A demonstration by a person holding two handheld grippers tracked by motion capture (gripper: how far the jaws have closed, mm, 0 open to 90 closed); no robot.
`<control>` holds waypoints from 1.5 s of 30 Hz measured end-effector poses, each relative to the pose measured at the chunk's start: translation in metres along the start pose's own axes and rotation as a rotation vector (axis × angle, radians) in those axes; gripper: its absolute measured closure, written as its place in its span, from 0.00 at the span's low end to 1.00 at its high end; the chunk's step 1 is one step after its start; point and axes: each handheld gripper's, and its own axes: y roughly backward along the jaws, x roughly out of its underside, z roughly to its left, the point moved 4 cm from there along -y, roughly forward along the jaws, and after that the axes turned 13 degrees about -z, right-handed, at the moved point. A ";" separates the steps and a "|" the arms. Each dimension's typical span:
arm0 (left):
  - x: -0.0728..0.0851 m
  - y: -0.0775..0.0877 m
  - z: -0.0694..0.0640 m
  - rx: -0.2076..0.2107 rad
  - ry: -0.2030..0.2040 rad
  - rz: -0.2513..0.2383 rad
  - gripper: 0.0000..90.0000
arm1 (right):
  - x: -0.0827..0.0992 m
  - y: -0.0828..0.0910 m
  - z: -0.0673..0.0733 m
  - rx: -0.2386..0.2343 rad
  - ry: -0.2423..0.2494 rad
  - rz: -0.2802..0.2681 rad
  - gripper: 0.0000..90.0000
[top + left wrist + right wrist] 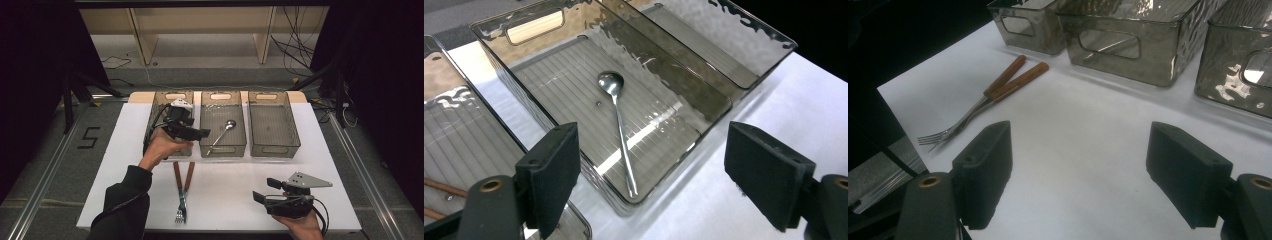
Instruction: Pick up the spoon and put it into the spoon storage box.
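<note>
The spoon (616, 125) is shiny and silver. It has a small round bowl at one end and a long thin handle. It lies flat on the ridged floor of the middle bin (223, 148), slanted, with its bowl toward the far end and the tip of its handle near the front wall. Nothing is touching it.

The middle bin is see-through and smoky grey, with a cut-out handle in its end wall. The left bin (156, 102) and the right bin (273, 148) stand on each side of it in a row on the white table (225, 200).

My left gripper (192, 133) hangs over the front edge of the left bin, just beside the middle one. Its jaws stand wide apart and hold nothing. In the left gripper view I can see the spoon past them, down in its bin.

My right gripper (266, 190) rests low near the front right corner of the table, well apart from the bins. Its jaws are wide apart too, with only bare table between them.

Two forks (182, 190) with brown wooden handles lie together on the table in front of the bins, between my two hands. Their handles spread apart toward the bins and their metal prongs point at me.
</note>
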 end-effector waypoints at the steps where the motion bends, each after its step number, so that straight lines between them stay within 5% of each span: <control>1: 0.002 0.002 0.000 0.003 -0.003 -0.001 0.24 | 0.000 0.000 0.000 -0.001 0.000 -0.001 0.30; 17: 0.035 0.026 -0.009 0.037 -0.045 0.011 0.23 | 0.000 0.001 -0.001 -0.002 -0.005 -0.009 0.30; 30: 0.063 0.033 -0.004 -0.003 -0.079 0.060 0.23 | 0.000 0.000 -0.001 -0.001 -0.003 -0.006 0.30; 45: 0.090 0.042 0.003 -0.025 -0.060 0.107 0.23 | -0.001 0.000 0.000 -0.001 0.001 -0.009 0.30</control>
